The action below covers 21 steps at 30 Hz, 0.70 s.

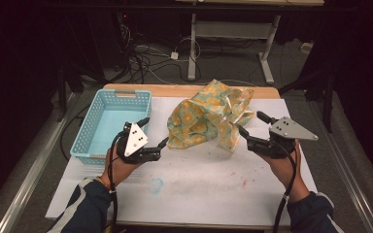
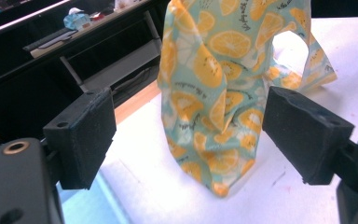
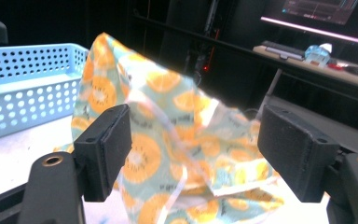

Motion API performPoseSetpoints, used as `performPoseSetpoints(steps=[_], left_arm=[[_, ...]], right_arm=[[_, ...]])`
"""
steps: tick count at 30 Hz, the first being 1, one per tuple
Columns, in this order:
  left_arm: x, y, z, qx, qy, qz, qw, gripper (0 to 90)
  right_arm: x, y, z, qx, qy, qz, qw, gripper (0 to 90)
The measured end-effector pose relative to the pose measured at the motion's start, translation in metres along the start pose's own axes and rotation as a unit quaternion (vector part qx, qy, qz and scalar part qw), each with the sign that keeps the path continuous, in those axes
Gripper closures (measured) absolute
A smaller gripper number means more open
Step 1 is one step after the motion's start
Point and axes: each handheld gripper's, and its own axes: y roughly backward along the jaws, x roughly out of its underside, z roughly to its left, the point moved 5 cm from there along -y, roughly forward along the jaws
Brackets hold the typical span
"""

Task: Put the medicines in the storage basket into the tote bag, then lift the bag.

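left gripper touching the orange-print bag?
Apart. The left gripper view shows the left gripper open, pads clear of the bag, with white table visible before the fabric.

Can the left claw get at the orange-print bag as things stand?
Probably yes: the left claw is open, facing the bag, with bare table between them. The basket sits off to its side.

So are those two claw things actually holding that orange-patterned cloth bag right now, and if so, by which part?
Nothing is held. The left gripper and the right gripper both stand open, one at each side of the orange-print bag, which slumps on the table by itself.
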Motion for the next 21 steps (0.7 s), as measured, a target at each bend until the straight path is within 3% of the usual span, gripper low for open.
performPoseSetpoints(steps=[6, 14, 21], left_arm=[[0.012, 0.013, 0.006, -0.005, 0.008, 0.007, 0.9999, 16.9], [0.027, 0.024, 0.011, -0.007, 0.005, 0.011, 0.9999, 16.9], [0.040, 0.032, 0.008, -0.013, -0.004, 0.026, 0.9996, 16.9]], right_arm=[[0.021, 0.001, -0.001, -0.004, -0.013, 0.018, 0.9997, 23.6], [0.034, 0.007, 0.007, -0.002, 0.010, 0.029, 0.9995, 19.5], [0.044, 0.014, 0.012, 0.001, 0.022, 0.032, 0.9992, 17.3]])
